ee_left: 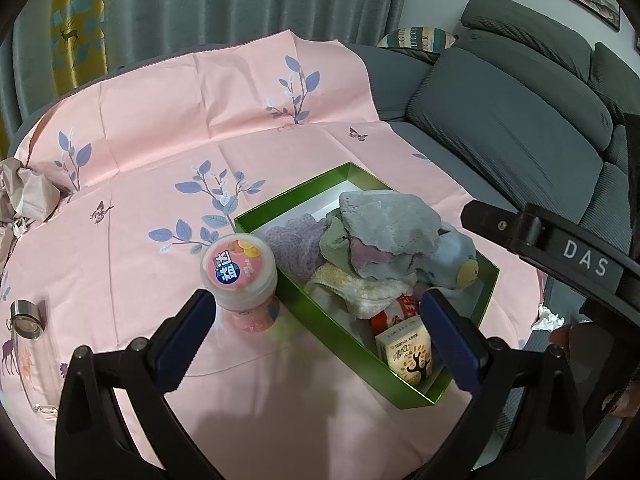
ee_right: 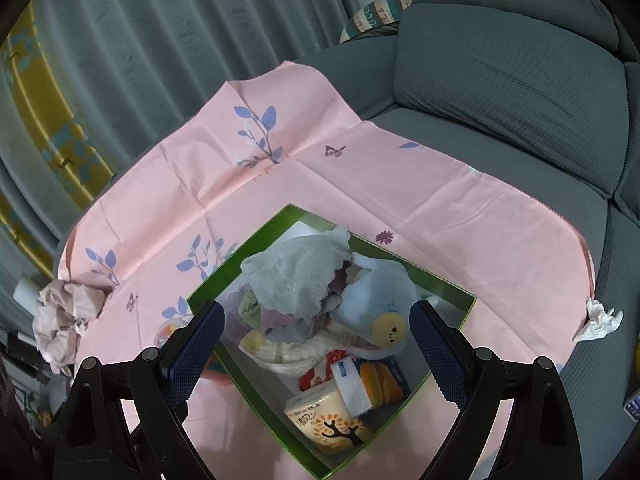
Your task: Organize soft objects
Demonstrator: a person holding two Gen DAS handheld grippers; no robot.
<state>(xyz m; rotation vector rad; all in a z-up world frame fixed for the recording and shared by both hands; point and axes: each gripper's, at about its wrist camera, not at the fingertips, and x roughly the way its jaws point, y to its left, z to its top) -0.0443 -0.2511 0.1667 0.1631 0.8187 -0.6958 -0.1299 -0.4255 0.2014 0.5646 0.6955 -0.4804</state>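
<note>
A green box [ee_left: 260, 214] [ee_right: 208, 282] on the pink cloth holds a pile of soft things. On top lies a grey towel [ee_left: 390, 220] [ee_right: 296, 276], with a blue plush toy [ee_left: 456, 252] [ee_right: 376, 292], a cream towel [ee_left: 360, 288] [ee_right: 288, 350] and a purple cloth [ee_left: 292, 244] around it. Tissue packs [ee_left: 406, 350] [ee_right: 324, 420] sit at the box's near end. My left gripper [ee_left: 316, 336] hovers open above the box's near edge. My right gripper [ee_right: 316, 348] hangs open over the box with nothing between its fingers.
A pink-capped gum jar [ee_left: 240, 270] stands left of the box, close to my left fingertip. A glass bottle [ee_left: 26, 320] lies at the far left. Crumpled paper [ee_left: 24, 196] [ee_right: 60, 320] sits at the cloth's left edge. A grey sofa [ee_left: 500, 120] [ee_right: 500, 80] runs behind.
</note>
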